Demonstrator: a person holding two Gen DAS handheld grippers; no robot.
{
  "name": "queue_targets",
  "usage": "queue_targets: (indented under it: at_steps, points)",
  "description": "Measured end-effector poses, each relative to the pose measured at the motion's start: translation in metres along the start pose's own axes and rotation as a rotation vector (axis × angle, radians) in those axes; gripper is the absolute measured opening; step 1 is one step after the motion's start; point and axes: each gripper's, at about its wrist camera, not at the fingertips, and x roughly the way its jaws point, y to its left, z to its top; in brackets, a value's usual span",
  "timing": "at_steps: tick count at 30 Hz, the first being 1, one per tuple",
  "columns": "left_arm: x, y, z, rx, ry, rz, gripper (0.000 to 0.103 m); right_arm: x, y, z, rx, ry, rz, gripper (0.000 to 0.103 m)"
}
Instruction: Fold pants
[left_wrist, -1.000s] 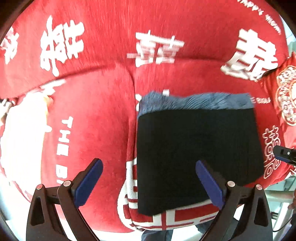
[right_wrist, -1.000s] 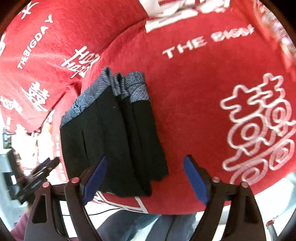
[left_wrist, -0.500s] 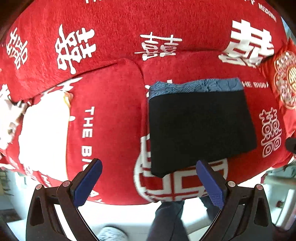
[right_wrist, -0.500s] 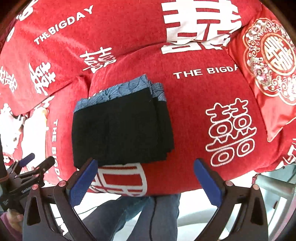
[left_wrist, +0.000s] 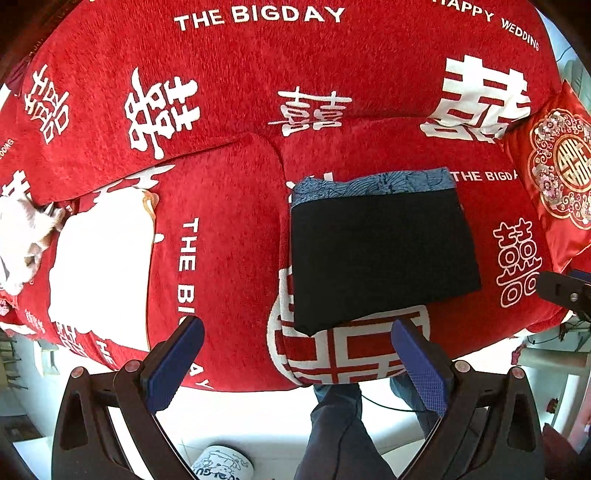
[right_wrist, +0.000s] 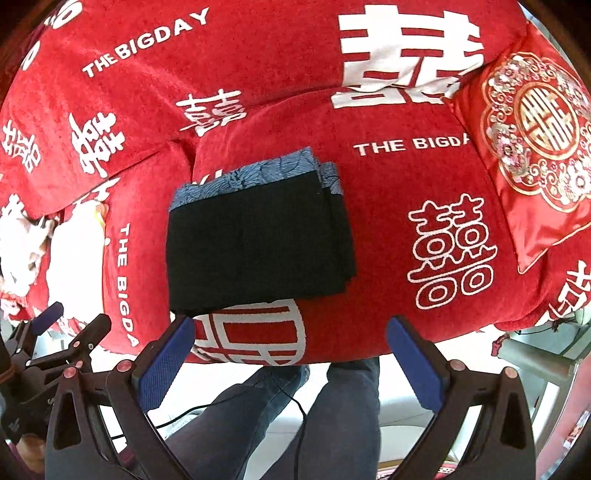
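while both hang apart | pants (right_wrist: 258, 243) beyond right claw (right_wrist: 290, 363), untouched

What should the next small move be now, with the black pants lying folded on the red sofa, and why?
Probably just draw both grippers away and stop. The pants lie as a compact folded rectangle on the sofa cushion, edges roughly stacked, and the left gripper and right gripper hang open above it, holding nothing.

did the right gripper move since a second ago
Yes. The right gripper has pulled up and back from the folded pants: they filled the space between its fingers before, and now lie small and whole beyond its fingertips on the red sofa.
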Motion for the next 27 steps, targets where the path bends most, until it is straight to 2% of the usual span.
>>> queue_targets:
  at_steps: [4, 11, 27]
  points:
    - [-0.005, -0.013, 0.0, -0.031, 0.013, 0.003, 0.102, 0.001, 0.001, 0.006, -0.028, 0.025, 0.023, 0.103]
    - [-0.014, -0.031, 0.002, -0.042, 0.022, 0.014, 0.102, -0.006, -0.006, 0.011, -0.081, 0.046, 0.0, 0.103]
    - [-0.018, -0.037, 0.004, -0.053, 0.035, 0.012, 0.102, 0.001, -0.008, 0.01, -0.097, 0.094, 0.005, 0.103]
